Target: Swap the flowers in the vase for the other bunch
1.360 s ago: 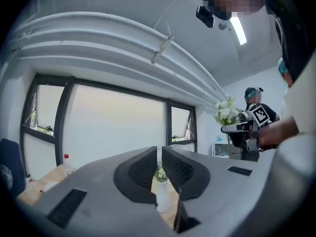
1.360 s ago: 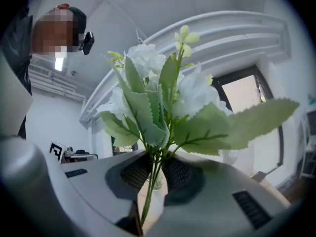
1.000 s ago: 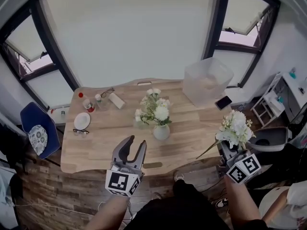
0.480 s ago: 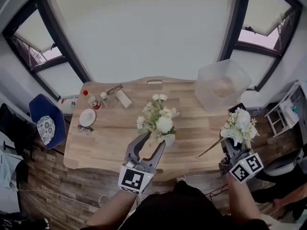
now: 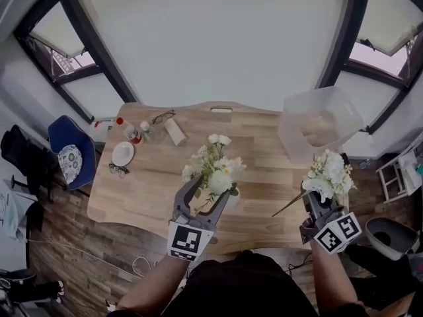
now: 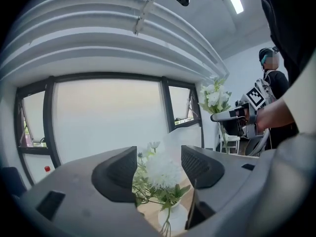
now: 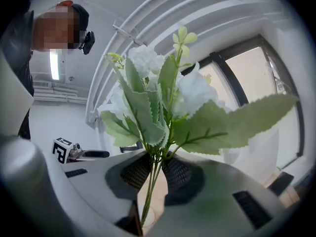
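A small white vase [image 6: 173,217] with white flowers [image 5: 211,162] stands near the front of the wooden table [image 5: 152,190]. My left gripper [image 5: 208,190] is at the vase, its jaws opening. Vase and flowers [image 6: 160,174] show between the jaws, and the pads do not press on them. My right gripper [image 5: 315,200] hovers at the table's right front edge. It is shut on the thin stems of the other bunch [image 5: 328,174], whose white blooms and green leaves [image 7: 163,98] rise above the jaws. That gripper [image 7: 155,174] pinches the stems between its ribbed pads.
A clear plastic box [image 5: 318,125] stands at the table's back right. At the back left are small bottles [image 5: 132,134], a white plate [image 5: 122,154], two pairs of glasses [image 5: 119,170] and a small white box [image 5: 175,134]. A blue chair [image 5: 69,160] stands off the left end.
My left gripper has come forward from the table's front edge up to the vase and its jaws stand wider. The right gripper, still holding its bunch, has moved in over the table's right edge.
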Available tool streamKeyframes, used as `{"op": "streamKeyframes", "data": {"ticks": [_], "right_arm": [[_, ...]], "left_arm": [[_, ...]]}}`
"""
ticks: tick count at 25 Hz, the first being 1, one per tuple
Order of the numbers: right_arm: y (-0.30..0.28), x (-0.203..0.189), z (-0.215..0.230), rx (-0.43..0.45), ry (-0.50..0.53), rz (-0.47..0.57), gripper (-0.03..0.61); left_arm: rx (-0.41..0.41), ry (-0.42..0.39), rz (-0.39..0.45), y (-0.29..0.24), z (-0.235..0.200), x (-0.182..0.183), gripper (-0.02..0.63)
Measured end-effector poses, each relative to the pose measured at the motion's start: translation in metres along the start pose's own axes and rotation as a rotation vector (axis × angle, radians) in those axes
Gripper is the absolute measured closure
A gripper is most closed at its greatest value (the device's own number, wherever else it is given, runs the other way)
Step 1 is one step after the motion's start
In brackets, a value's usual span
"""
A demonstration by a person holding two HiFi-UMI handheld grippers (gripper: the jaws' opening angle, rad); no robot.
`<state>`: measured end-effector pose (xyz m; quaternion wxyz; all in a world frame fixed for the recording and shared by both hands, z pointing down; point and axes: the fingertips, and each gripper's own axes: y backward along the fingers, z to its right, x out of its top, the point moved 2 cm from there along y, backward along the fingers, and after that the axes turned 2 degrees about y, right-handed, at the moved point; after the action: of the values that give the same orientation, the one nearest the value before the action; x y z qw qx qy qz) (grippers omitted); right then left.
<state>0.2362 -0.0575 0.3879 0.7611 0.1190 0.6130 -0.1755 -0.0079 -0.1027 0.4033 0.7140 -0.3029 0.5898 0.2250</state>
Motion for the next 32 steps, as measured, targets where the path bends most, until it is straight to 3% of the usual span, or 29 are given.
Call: {"op": "streamKeyframes", "data": {"ticks": [11,16,20,24,32], "right_arm": [[-0.020,-0.027,0.046,0.068,-0.089,-0.041,0.500],[-0.034,-0.038,0.036,0.076,-0.097,-0.069,0.500],[-0.041,-0.042,0.024,0.052,-0.119,-0.067,0.500],[-0.039,-0.042,0.012,0.041,-0.114,-0.070,0.500],[-0.028,-0.052,-0.002,-0.008,-0.128,-0.074,0.500]], "left_arm": [[0.119,-0.025,-0.111,-0.024,-0.003,-0.026,0.327],[0.084,-0.016,-0.131,-0.030,-0.005,-0.035,0.327],[0.044,0.039,-0.142,-0.033,-0.008,-0.045,0.331],[0.013,0.049,-0.096,-0.030,-0.010,-0.041,0.465],[-0.069,0.026,-0.037,-0.017,-0.003,-0.033,0.548]]}}
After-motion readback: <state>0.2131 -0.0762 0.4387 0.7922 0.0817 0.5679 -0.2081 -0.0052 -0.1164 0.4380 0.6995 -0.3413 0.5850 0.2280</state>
